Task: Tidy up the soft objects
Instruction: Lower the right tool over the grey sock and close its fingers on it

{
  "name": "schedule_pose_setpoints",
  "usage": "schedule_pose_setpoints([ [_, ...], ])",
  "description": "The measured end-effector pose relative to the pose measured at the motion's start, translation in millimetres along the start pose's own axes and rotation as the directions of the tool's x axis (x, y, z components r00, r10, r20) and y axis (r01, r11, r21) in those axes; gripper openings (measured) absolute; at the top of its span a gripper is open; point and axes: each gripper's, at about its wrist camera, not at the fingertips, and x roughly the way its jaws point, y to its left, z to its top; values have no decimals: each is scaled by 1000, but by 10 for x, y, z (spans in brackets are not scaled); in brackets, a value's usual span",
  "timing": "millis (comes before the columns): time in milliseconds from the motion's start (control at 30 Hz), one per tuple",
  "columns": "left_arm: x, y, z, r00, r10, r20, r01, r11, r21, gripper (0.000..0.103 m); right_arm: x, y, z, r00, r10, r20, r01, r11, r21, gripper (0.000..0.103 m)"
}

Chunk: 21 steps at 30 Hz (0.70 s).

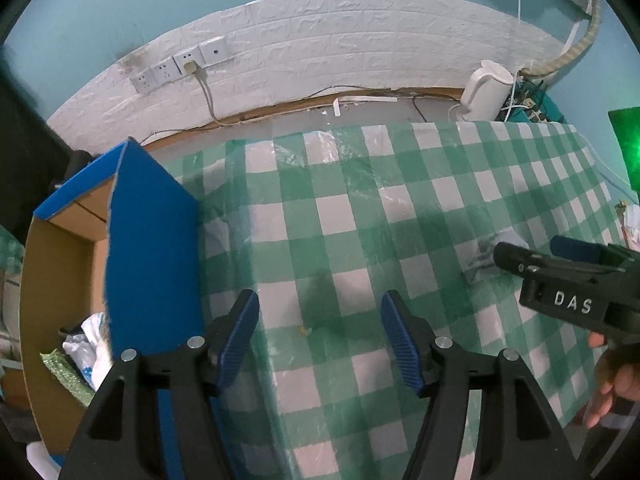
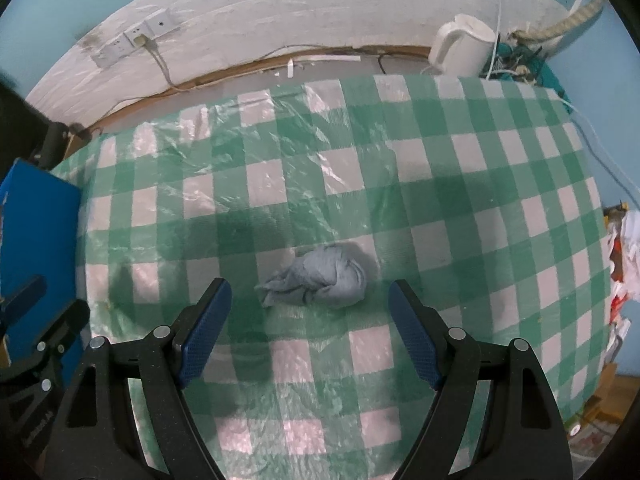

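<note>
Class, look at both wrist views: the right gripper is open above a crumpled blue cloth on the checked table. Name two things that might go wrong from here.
1. The table's plastic cover is loose and wrinkled; the right gripper might pinch it together with the crumpled blue cloth.
2. The blue box has a raised flap; the cloth could snag there when dropped in.

Both views dim, cool teal cast; heavy fisheye bending plus dark vignette at corners; glare on plastic-covered tablecloth [image 2: 320, 168]; soft shadows under grippers, slight overall blur
</note>
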Motion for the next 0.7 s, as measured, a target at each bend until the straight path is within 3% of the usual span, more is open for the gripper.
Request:
schedule_pose_setpoints([
  [367, 308, -86, 47, 999, 21, -28, -21, 1000, 5, 66, 263, -39, 30, 999, -44, -26, 45, 999, 16, 81],
  [700, 482, 11, 64, 998, -7, -56, 3, 998, -60, 66, 467, -15, 28, 997, -64, -48, 65, 998, 17, 81],
])
